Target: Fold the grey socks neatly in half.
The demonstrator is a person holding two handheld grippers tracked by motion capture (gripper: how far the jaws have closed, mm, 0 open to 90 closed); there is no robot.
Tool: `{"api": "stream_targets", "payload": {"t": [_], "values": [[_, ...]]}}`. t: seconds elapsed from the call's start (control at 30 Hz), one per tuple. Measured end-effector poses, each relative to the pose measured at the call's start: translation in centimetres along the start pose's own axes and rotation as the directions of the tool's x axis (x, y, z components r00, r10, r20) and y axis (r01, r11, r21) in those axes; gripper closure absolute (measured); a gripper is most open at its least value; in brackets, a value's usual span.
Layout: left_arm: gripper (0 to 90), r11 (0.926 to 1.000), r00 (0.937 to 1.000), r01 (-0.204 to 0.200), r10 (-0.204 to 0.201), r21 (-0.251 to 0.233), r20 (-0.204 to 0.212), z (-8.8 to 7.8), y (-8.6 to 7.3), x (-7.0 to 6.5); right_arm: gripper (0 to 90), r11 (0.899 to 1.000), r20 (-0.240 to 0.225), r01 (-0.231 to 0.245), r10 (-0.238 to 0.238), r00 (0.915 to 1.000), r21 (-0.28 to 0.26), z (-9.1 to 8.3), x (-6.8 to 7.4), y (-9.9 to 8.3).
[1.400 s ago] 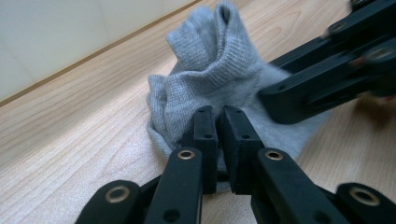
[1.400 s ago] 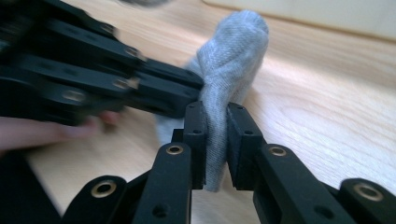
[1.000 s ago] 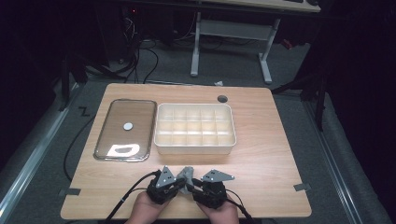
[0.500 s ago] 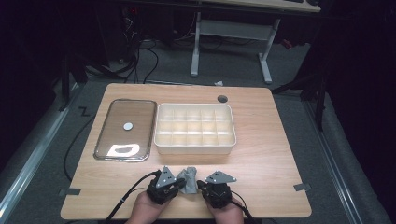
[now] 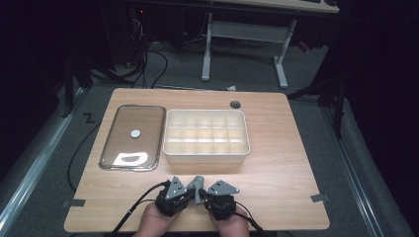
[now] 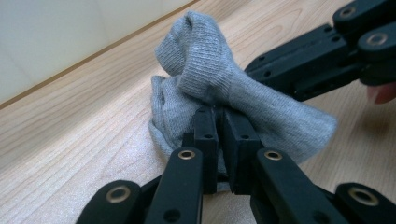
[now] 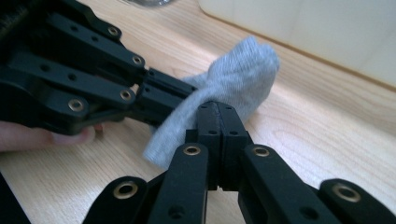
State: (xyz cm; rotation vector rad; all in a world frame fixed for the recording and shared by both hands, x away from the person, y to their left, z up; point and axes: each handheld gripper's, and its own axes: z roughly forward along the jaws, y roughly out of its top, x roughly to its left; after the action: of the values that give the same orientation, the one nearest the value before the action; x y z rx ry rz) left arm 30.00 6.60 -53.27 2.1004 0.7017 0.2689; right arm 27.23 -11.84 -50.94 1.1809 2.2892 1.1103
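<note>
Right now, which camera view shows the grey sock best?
The left gripper view: the grey sock appears large, with its knit and folded cuff clear. The right gripper view shows it partly hidden behind black jaws. The high view shows a small grey lump between both grippers.

grey sock [image 5: 197,184] | knit, ribbed, bunched and folded over itself | lower centre of high view, on wooden tabletop near front edge | upper middle of left gripper view [image 6: 205,79] | centre of right gripper view [image 7: 233,74]
</note>
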Motion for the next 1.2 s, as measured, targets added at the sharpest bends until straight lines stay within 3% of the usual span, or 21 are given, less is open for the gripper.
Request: {"api": "stream_targets", "payload": {"t": [0.23, 0.57, 0.63, 0.8, 0.87, 0.93, 0.97, 1.03, 1.1, 1.2], "values": [[84.6, 0.9990, 0.9982, -0.045, 0.045, 0.003, -0.040, 0.0, 0.0, -0.7, 90.0, 1.000, -0.017, 0.014, -0.014, 0.9998, 0.004, -0.1, -0.2, 0.4], [78.5, 0.9998, 0.9999, 0.015, -0.015, -0.010, -0.006, 0.5, 0.6, -0.9, 90.0, 1.000, 0.011, -0.016, 0.016, 0.9998, -0.002, -0.3, -1.4, -0.1], [75.8, 0.9998, 1.0000, 0.010, -0.010, -0.017, 0.002, 0.4, 0.6, -0.8, 90.0, 1.000, 0.016, -0.027, 0.027, 0.9995, -0.004, -0.3, -1.7, -0.3], [69.0, 0.9955, 0.9987, 0.042, -0.039, -0.086, 0.031, -0.9, 0.8, -0.6, 90.0, 0.999, 0.020, -0.039, 0.039, 0.9990, 0.000, -0.4, -2.2, -0.6], [68.6, 0.9883, 0.9979, 0.063, -0.061, -0.139, 0.024, -2.0, 0.9, -0.1, 90.0, 0.999, 0.019, -0.043, 0.043, 0.9989, 0.000, -0.4, -2.3, -0.7], [73.9, 0.9858, 0.9977, 0.067, -0.068, -0.154, 0.000, -2.8, 0.8, 0.7, 90.0, 0.999, 0.020, -0.048, 0.048, 0.9987, 0.001, -0.4, -2.3, -0.8], [78.9, 0.9872, 0.9967, 0.072, -0.077, -0.142, -0.026, -3.0, 0.7, 1.2, 90.0, 0.999, 0.020, -0.046, 0.046, 0.9987, 0.001, -0.4, -2.3, -0.8], [83.2, 0.9920, 0.9920, 0.103, -0.108, -0.073, -0.065, -2.6, 0.2, 2.2, 90.0, 0.999, 0.018, -0.047, 0.047, 0.9987, -0.003, -0.5, -2.3, -0.8], [83.9, 0.9933, 0.9914, 0.115, -0.114, 0.012, -0.064, -1.5, -0.3, 2.5, 90.0, 0.999, 0.016, -0.045, 0.045, 0.9989, 0.004, -0.5, -2.3, -0.9], [83.9, 0.9951, 0.9943, 0.089, -0.086, 0.043, -0.063, -0.8, -0.3, 1.8, 90.0, 0.999, 0.017, -0.043, 0.043, 0.9989, 0.013, -0.4, -2.3, -1.1]]}}
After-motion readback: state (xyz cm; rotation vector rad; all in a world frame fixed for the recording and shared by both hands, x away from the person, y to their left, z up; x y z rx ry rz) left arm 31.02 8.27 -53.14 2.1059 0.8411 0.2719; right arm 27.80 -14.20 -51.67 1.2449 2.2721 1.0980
